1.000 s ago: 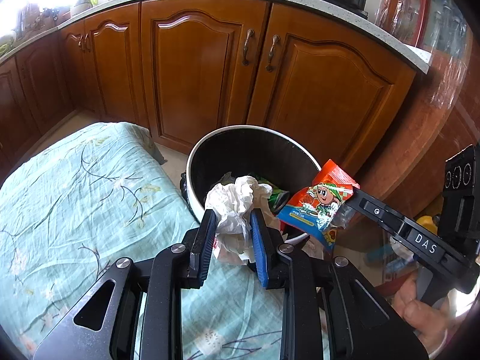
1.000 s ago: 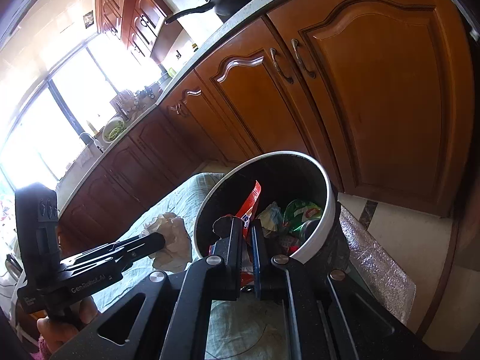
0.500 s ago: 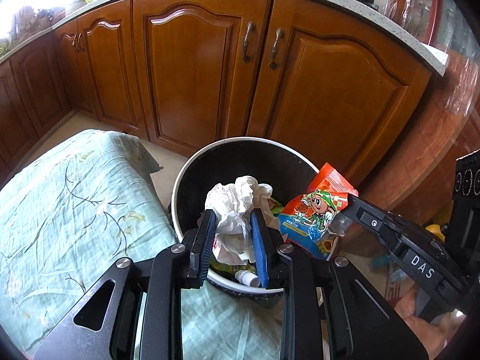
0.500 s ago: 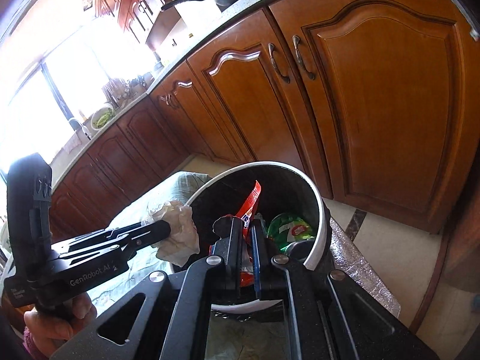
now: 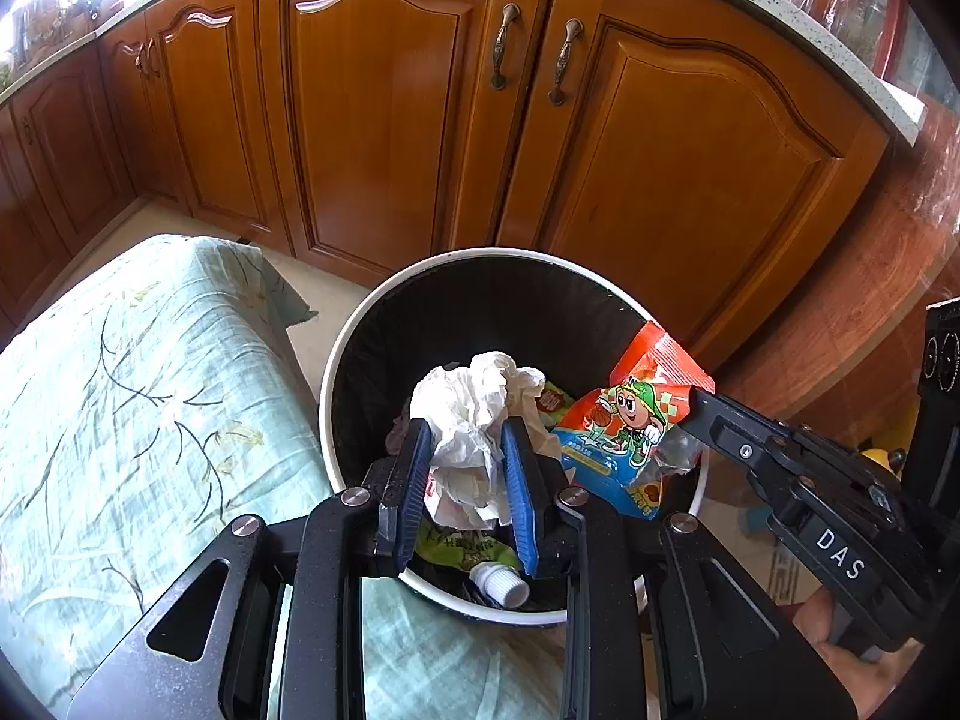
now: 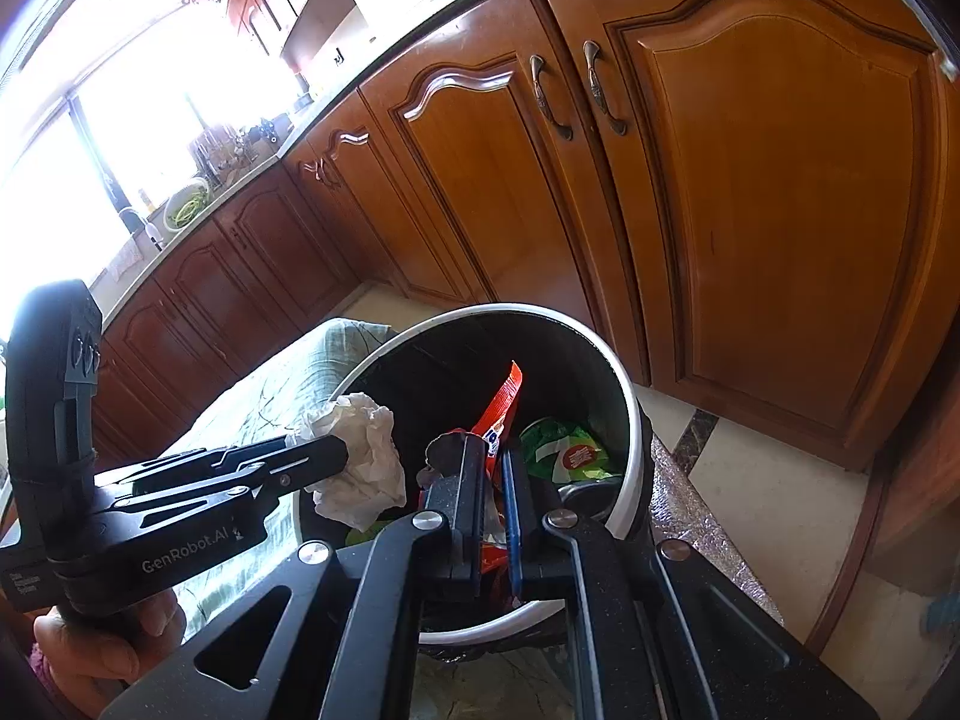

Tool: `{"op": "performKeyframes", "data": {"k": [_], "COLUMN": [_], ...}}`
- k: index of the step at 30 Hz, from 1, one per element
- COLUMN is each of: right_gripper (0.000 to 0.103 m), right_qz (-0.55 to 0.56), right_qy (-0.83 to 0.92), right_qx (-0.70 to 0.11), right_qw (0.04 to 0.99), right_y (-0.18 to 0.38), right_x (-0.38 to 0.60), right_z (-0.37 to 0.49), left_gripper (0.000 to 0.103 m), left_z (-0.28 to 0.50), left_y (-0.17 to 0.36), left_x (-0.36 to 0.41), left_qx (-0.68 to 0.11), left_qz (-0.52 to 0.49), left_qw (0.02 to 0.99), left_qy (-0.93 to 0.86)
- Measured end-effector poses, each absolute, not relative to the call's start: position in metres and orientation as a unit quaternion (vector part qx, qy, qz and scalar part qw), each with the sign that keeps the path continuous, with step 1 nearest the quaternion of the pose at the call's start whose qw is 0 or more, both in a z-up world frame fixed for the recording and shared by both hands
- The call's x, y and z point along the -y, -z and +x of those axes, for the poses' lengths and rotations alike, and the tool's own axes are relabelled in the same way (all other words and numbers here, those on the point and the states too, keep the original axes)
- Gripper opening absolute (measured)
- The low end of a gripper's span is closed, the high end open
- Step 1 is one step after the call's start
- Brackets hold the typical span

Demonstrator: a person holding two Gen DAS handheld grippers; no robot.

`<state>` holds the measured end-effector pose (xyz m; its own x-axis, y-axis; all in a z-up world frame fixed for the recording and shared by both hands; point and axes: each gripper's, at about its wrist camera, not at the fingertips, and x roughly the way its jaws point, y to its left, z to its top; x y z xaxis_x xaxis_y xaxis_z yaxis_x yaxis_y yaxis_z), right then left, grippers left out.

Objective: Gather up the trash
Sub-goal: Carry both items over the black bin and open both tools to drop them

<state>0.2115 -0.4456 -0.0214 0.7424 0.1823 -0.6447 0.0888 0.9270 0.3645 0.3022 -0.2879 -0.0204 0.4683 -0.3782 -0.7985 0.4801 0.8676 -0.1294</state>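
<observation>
Above the one trash bin [image 5: 336,372], which stands beside the table with the green cloth [image 5: 120,408], the step is the drop. The left gripper [image 5: 465,438] pinches one crumpled paper tissue [image 5: 474,408], and the right gripper [image 6: 495,456], nearly pressed together, pinches one red snack bag [image 5: 630,420]. Next, I judge, both must open so the two pieces fall among the few wrappers already inside.

Kitchen. Wooden cabinets [image 5: 384,120] run along the far wall under a pale speckled counter [image 6: 384,60]. Beige tile floor [image 6: 774,480]. Bright window [image 6: 90,138] far left, glare strong. Near left, a green floral cloth [image 5: 120,408].
</observation>
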Motion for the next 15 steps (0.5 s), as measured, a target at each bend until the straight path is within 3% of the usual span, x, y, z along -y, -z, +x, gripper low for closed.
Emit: {"op": "performKeyframes", "data": {"k": [6,8,12,15], "right_gripper": [0.013,0.017,0.038,0.039], "right_qz": [0.186,0.188,0.193,0.196], "right_qy": [-0.021,-0.02,-0.021,-0.021], "right_qx": [-0.368,-0.371,-0.366,-0.362], "right_qw": [0.911,0.909,0.91,0.911], "right_y": [0.026,0.027,0.026,0.023], "right_x": [0.448,0.449,0.451,0.451], "right_z": [0.216,0.217,0.212,0.208], "left_gripper": [0.031,0.038,0.051,0.055], "left_z": [0.307,0.306,0.302,0.298], "left_y": [0.022,0.022,0.019,0.015], "left_x": [0.291,0.291,0.284,0.277], "left_qx": [-0.459,-0.46,-0.453,-0.446], "left_qz": [0.054,0.055,0.053,0.05], "left_qw": [0.85,0.849,0.854,0.858], "left_qy": [0.255,0.254,0.252,0.249]}}
